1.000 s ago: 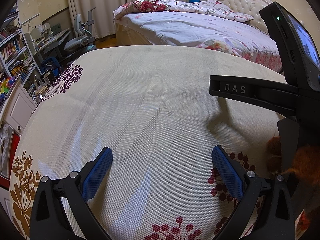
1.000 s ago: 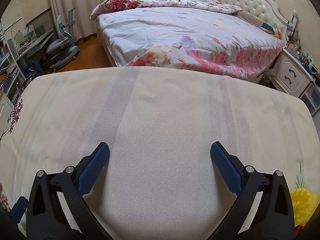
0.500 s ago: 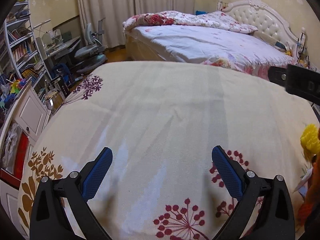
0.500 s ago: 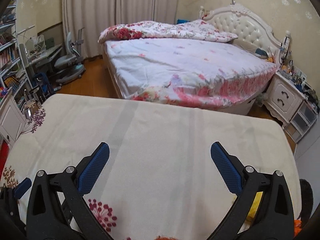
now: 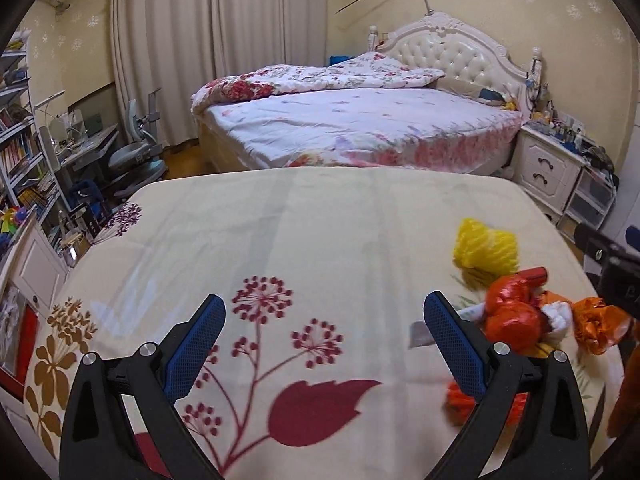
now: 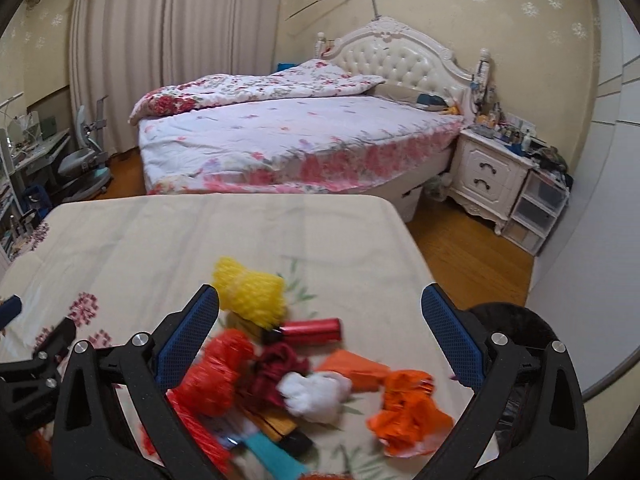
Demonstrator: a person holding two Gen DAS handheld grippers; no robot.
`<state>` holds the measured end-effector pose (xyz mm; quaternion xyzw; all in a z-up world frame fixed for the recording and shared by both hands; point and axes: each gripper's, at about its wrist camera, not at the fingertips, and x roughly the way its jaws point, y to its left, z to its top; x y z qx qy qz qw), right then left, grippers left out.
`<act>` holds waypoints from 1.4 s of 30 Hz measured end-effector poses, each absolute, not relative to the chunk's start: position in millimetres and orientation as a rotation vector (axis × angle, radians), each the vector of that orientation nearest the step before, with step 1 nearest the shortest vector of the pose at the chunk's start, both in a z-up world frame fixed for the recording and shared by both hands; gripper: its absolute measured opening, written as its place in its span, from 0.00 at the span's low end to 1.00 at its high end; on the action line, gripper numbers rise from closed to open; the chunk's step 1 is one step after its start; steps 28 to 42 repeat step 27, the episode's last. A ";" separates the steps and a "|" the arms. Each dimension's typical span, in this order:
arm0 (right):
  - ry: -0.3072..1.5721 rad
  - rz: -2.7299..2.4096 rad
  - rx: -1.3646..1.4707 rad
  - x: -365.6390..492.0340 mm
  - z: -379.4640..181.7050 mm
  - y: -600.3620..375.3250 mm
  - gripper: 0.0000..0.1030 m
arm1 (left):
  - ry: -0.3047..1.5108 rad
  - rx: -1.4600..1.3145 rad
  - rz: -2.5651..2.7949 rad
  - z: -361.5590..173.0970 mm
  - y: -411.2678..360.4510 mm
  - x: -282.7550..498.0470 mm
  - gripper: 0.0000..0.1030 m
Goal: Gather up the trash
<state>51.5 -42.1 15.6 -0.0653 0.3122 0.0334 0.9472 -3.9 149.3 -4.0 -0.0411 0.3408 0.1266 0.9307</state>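
Right wrist view: right gripper [image 6: 320, 320] jaws apart over trash pile [image 6: 304, 376]; left gripper [image 5: 324, 332] jaws apart, empty.

A bedroom with pale yellow flowered wallpaper [image 6: 460, 8] and long cream curtains [image 6: 160, 48]. A bed [image 6: 288, 140] with a tufted white headboard [image 6: 396, 60] and floral bedding stands on a wooden floor [image 6: 460, 256], beside a white nightstand [image 6: 488, 172]. A bookshelf [image 5: 24, 160] and desk chair [image 5: 136, 156] sit left
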 end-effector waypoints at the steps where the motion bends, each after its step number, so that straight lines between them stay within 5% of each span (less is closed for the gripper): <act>1: 0.635 0.045 -0.129 49.3 13.0 -51.5 0.96 | 0.679 -0.101 0.245 -3.5 142.8 -4.9 0.94; 42: 0.634 -0.041 -0.107 30.4 -11.3 -97.6 0.96 | 0.688 -0.046 0.142 -17.5 80.8 5.4 0.94</act>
